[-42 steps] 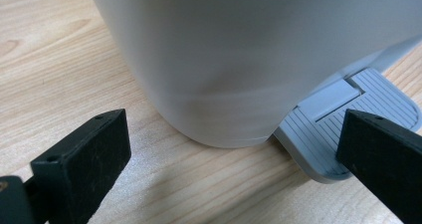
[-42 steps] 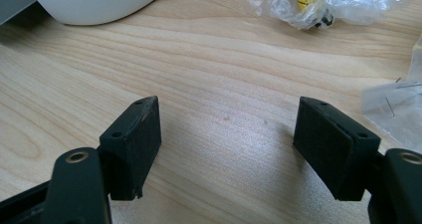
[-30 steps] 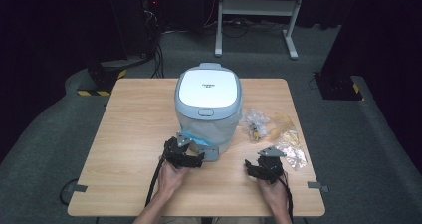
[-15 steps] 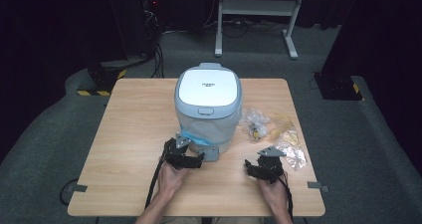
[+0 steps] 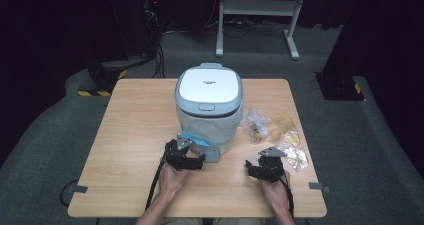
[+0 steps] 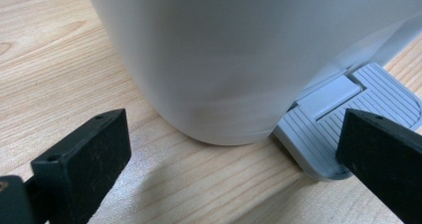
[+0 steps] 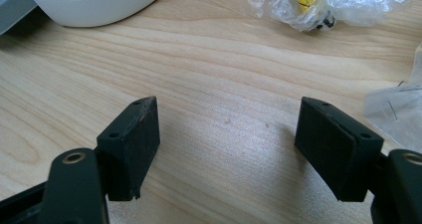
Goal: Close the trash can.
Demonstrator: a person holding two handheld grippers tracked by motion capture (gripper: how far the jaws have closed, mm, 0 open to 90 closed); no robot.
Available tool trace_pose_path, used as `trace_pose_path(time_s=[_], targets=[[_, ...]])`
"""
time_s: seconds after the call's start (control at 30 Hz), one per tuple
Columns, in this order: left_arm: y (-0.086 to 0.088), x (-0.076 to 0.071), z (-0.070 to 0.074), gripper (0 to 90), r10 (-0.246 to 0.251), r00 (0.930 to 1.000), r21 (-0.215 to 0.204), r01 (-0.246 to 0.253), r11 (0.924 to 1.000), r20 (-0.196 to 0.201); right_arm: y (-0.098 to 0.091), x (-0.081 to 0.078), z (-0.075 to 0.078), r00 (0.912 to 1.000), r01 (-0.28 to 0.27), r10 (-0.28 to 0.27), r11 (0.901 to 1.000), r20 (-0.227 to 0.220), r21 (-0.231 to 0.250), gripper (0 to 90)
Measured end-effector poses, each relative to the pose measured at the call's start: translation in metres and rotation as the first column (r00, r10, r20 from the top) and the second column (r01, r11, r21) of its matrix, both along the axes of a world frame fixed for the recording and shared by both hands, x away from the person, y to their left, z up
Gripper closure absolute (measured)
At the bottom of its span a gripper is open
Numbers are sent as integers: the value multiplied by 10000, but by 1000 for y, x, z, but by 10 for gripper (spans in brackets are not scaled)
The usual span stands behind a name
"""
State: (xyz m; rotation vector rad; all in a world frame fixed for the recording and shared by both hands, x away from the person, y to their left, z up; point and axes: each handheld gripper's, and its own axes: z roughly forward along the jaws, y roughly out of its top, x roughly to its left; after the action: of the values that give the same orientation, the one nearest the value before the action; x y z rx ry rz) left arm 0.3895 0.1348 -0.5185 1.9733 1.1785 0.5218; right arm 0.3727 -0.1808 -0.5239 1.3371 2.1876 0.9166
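Bin w/ pedal: my left tool at the pedal, nothing pressed yet, lid down.

The pedal bin [image 5: 208,110] stands mid-desk, a bit toward the far edge, lid [image 5: 208,82] shut. Its grey foot pedal [image 6: 338,117] sticks out at the base on my side. My left tool [image 5: 187,155] sits low just beside the pedal, jaws wide apart w/ nothing between them but the bin wall and pedal edge; one jaw hangs over the pedal's corner, can't tell if it touches. Right tool [image 5: 265,166] rests over bare desk [image 5: 135,120], jaws also apart, empty. So I'd say work is at the start: pedal not pushed, lid not up, bags not binned. Count: 1 bin, 1 pedal, 2 tools, approx 3 crumpled plastic bags [image 5: 272,127] right of the bin, pile too tangled for a sure count.
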Motion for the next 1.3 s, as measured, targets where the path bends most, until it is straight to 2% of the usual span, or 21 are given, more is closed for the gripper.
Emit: trace_pose_path(time_s=[0.33, 0.6, 0.7, 0.83, 1.07, 1.3], targets=[[-1, -1, -1, 8, -28, 10000, 161, 27, 9999, 81, 0, 0, 0, 10000, -3, 3, 10000, 3, -17, 257], [1, 0, -4, 8, -6, 10000, -144, 6, 9999, -52, 0, 0, 0, 9997, -211, 212, 9997, 104, -96, 272], [1, 0, -4, 8, -28, 10000, -94, 28, 10000, -64, 0, 0, 1, 9998, -178, 178, 9998, 109, -31, 272], [1, 1, -6, 8, -13, 9999, -183, 11, 9998, -104, -3, 1, 9, 9991, -226, 217, 9995, 366, 235, 274], [1, 1, -7, 8, -14, 9999, -135, 12, 9999, -145, -6, 6, 19, 9987, -192, 168, 9986, 488, 496, 280], [0, 2, -8, 8, -25, 9998, 30, 26, 10000, -194, -7, 19, 34, 9975, -155, 100, 9968, 699, 783, 279]])
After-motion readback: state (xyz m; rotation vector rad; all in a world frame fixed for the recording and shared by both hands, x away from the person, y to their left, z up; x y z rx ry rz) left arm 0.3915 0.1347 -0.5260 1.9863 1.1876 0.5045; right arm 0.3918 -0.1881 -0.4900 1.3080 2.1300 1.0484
